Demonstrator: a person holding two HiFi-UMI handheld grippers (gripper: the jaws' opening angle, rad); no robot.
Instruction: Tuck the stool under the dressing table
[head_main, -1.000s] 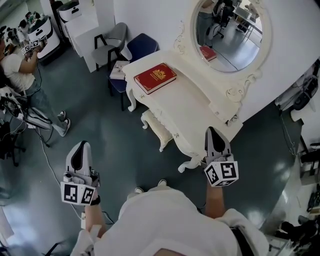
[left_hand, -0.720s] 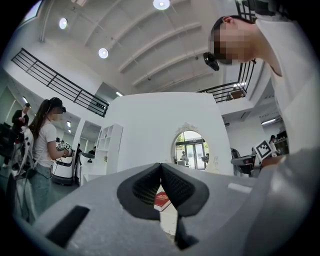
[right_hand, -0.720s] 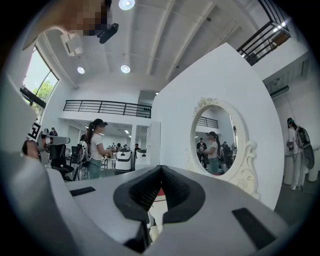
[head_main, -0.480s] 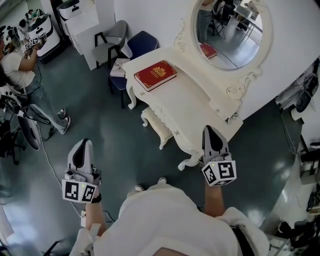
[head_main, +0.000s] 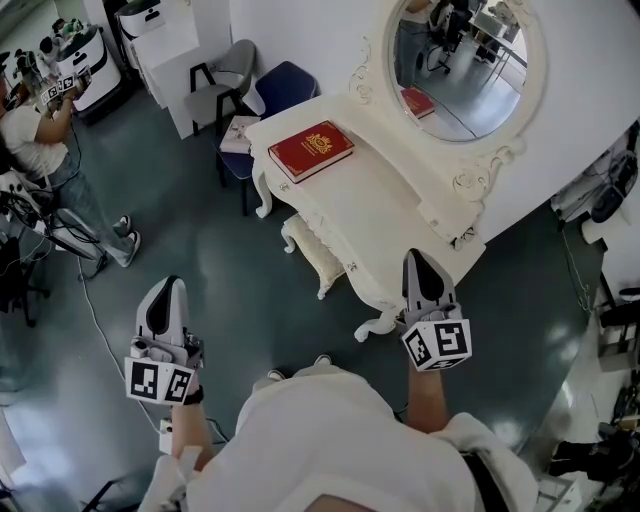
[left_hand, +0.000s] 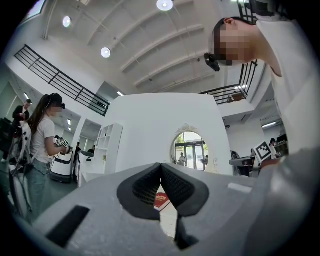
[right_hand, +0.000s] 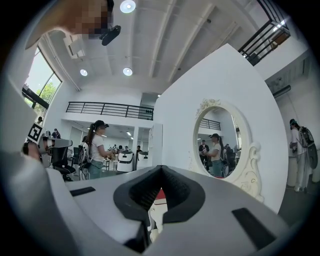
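The white dressing table (head_main: 385, 205) stands against the wall below its oval mirror (head_main: 465, 60), with a red book (head_main: 310, 150) on its left end. The white stool (head_main: 312, 257) sits on the floor at the table's front edge, partly beneath the top. My left gripper (head_main: 168, 286) hovers over the bare floor, well to the left of the stool, shut and empty. My right gripper (head_main: 419, 258) is shut and empty above the table's near right corner. In the left gripper view the shut jaws (left_hand: 161, 165) point at the mirror (left_hand: 190, 147). The right gripper view shows shut jaws (right_hand: 161, 168) too.
A grey chair (head_main: 226, 78) and a blue chair (head_main: 283, 93) stand behind the table's left end, by a white cabinet (head_main: 168, 45). A person (head_main: 40, 135) with grippers stands at the far left. Office gear (head_main: 610, 190) lies right of the wall. A cable (head_main: 100, 330) runs across the floor.
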